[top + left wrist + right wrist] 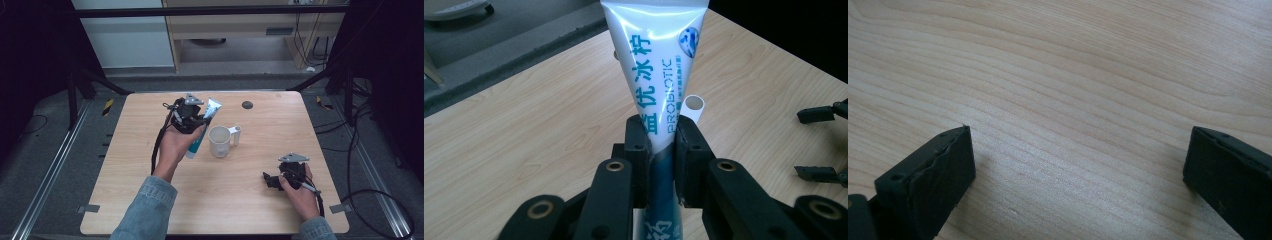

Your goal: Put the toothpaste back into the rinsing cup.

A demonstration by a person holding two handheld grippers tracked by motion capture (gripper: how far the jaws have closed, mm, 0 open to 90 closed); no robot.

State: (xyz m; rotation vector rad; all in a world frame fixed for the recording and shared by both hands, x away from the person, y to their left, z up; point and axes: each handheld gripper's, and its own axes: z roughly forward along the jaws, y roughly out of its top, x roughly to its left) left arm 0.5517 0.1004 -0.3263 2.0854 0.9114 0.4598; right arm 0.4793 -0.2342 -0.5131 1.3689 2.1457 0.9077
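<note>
The left claw clenched the tube just left of the mug, lifted clear of the surface (the carrying step, apparently), while the right claw rested released nearby; next, probably, tipping the tube into the mug.

The toothpaste tube runs off the left gripper view's top and bottom edges; its cap is hidden

I wear faded blue denim sleeves, and each black tool of mine carries a grey three-cornered plate, brass-ringed screws and a trailing black cable.
</note>
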